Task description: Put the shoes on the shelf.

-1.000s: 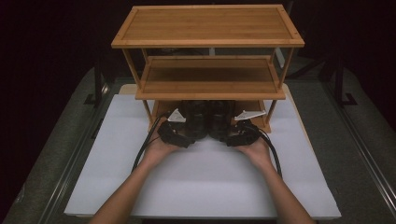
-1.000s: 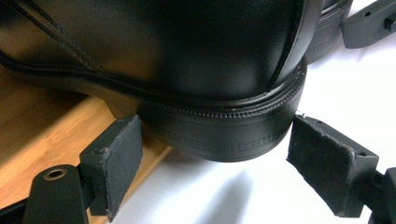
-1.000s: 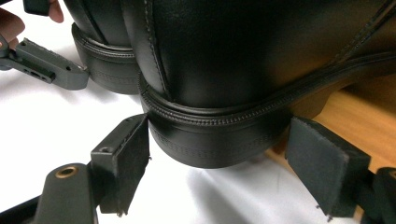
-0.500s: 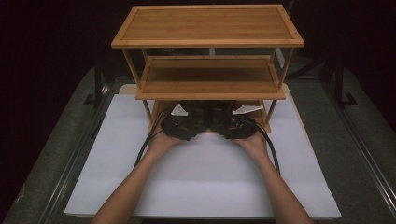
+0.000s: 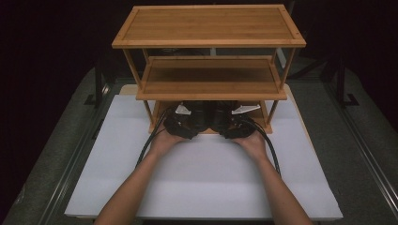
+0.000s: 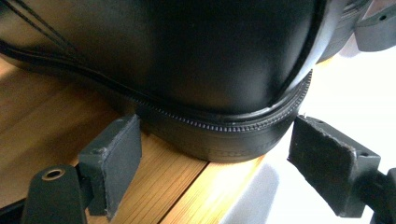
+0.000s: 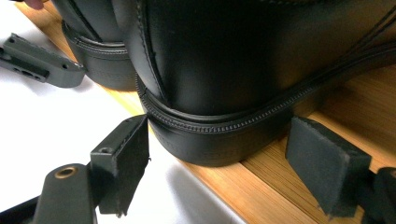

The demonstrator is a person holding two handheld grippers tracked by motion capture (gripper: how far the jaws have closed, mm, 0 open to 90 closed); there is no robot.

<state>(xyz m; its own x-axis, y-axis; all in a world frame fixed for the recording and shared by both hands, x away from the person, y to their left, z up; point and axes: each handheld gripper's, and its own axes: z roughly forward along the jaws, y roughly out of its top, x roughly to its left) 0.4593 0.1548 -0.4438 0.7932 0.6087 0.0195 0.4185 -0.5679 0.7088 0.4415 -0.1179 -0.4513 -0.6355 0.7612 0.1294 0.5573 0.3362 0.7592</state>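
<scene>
Pair of black shoes, left shoe [image 6: 196, 60] and right shoe [image 7: 243, 60], heels out on rack's bottom shelf [image 6: 56, 135], 12 o'clock of counter [image 5: 206, 183]. Left claw [image 6: 215, 163], right claw [image 7: 219, 163]: advanced since earlier frames, wide, straddling heels, untouching. Grasp imminent.

Bamboo rack [image 5: 209, 26] with 3 shelves stands on a white board [image 5: 206, 178]

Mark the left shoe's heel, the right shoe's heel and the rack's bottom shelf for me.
left shoe [image 6: 187, 60], left gripper view, back of heel.
right shoe [image 7: 243, 60], right gripper view, back of heel.
bottom shelf [image 6: 60, 135], left gripper view, bare wood beside the shoe.
</scene>
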